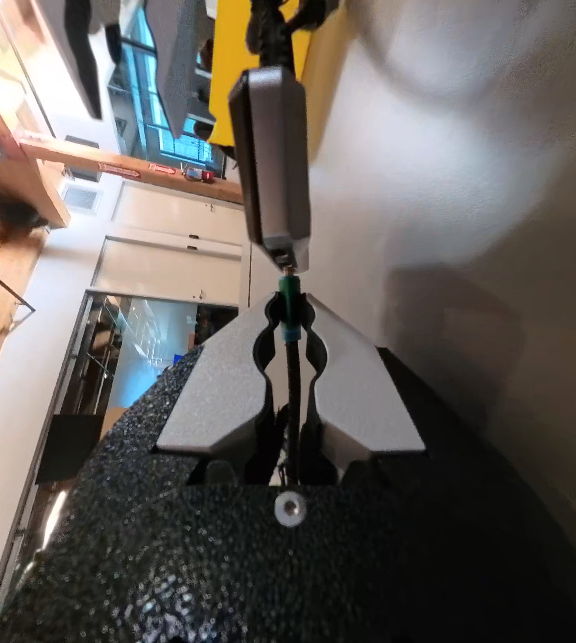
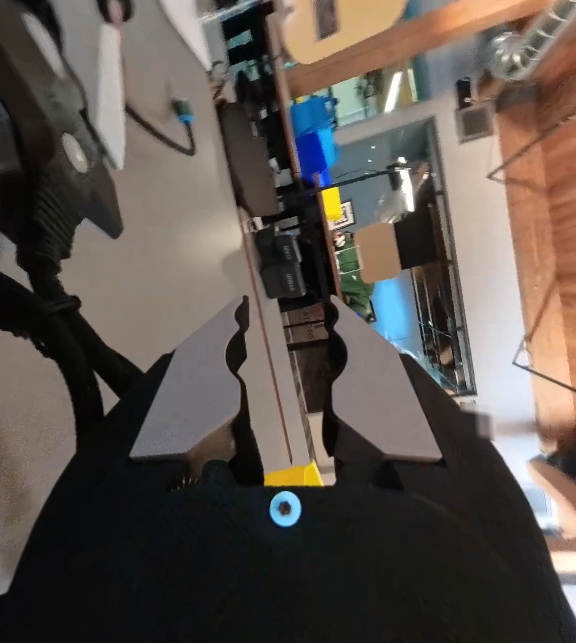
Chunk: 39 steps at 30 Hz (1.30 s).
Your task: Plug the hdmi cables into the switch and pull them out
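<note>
While my left tongs [image 1: 289, 299] pinch the green plug [image 1: 289, 295] at frame centre, metal tip touching the grey switch [image 1: 272, 156], right tongs [image 2: 288, 306] wide, holding nothing.

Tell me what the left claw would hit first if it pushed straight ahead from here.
The grey switch. The left claw is shut on the green-collared HDMI plug, whose metal tip sits at the switch's near port. How far it is seated is unclear.

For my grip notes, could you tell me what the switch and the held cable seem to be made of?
Switch: apparently matte grey metal or metal-look plastic, showing a soft sheen and crisp bevelled edges. Cable: black braided sleeve, with a rough woven texture. Its plug, clamped in the left gripper, looks like glossy green plastic or anodised metal.
</note>
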Motion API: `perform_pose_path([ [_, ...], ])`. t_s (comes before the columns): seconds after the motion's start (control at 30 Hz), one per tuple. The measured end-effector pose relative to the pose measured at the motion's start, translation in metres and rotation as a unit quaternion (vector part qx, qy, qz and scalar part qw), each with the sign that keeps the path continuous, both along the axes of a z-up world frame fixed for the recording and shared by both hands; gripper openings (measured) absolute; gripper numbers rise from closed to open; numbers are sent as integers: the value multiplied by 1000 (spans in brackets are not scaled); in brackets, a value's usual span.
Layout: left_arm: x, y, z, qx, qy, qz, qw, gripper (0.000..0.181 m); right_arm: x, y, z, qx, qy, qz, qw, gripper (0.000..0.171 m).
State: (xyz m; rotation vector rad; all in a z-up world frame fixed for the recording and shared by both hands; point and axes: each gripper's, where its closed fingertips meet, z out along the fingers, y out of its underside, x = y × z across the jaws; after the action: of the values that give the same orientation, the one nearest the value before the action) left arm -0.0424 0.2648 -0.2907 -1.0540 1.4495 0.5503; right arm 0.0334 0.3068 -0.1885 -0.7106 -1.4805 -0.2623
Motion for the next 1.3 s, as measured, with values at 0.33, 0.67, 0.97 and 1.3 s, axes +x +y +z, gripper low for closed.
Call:
perform_pose_path([
  [0.33, 0, 2, -8, -2, 28, 9, 1000, 9, -1, -8, -17, -95, -53, -5, 994, 27],
  [0.67, -10, 12, -9, -49, -9, 77, 996, 9, -42, -77, -87, -145, -217, 19, 965, 75],
  [0.97, -14, 14, -11, -63, -10, 92, 994, 9, -57, -80, -90, -71, -208, 15, 975, 60],
  [1.3, 0, 4, -19, -56, 33, 66, 996, 8, -68, -66, -102, 13, -184, -3, 983, 24],
])
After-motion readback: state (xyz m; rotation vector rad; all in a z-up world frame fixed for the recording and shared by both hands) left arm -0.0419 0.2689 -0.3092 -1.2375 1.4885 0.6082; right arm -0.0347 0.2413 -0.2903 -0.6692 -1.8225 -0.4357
